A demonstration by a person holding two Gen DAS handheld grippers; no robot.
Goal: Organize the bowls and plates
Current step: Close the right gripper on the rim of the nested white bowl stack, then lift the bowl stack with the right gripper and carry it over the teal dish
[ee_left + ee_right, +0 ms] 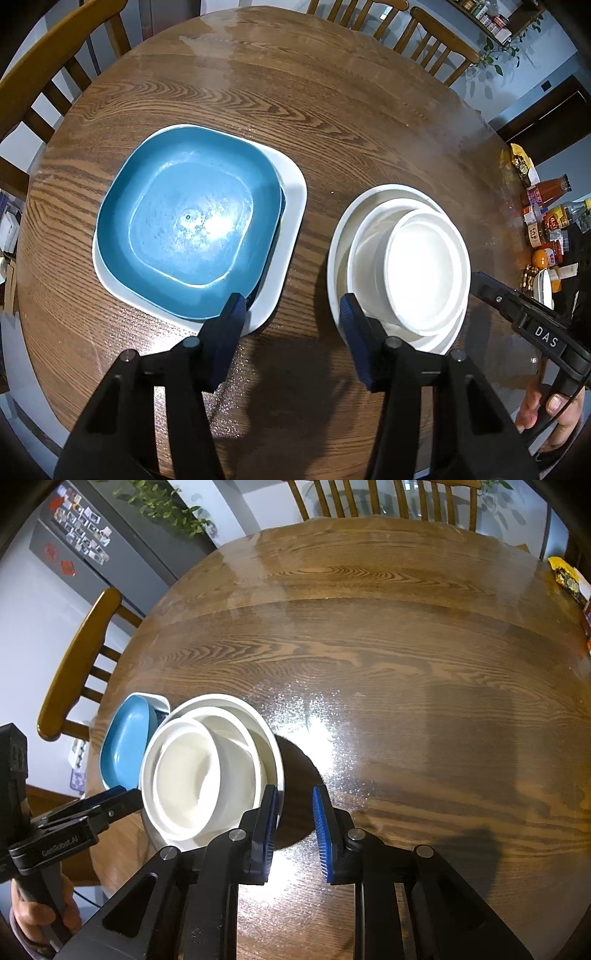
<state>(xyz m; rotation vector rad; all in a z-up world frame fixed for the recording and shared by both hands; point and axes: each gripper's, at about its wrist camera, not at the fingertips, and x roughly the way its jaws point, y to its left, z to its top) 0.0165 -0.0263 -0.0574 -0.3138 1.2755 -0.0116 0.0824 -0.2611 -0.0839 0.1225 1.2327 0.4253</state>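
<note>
To the left of the left gripper's point(291, 314) fingers lies the plate stack: a blue square plate point(184, 218) on a white square plate point(291, 192), with a dark edge of something showing between them at the right side; what that is I cannot tell; the stack's near corner sits right at the tip of the left finger point(231, 314), though whether they touch cannot be told; between the two fingers there is only bare desk point(332, 110); the fingers stand half apart and hold nothing.

Right of that gap, just beyond the tip of the right finger point(351, 314), sits the bowl stack point(399, 266): a small white bowl point(421, 269) lies tilted and off-centre in a wider one, both in the widest, shallow white dish.

In the right wrist view the same bowl stack point(210, 768) lies to the left of the right gripper point(293, 812); its near rim runs behind the left finger point(267, 812); the fingers are narrowly parted over bare desk and grip nothing.

Both stacks look built, so my guess is little is left to do; if the small bowl needs straightening, the right gripper looks the closer, with the bowl a short way left of its fingers.
</note>
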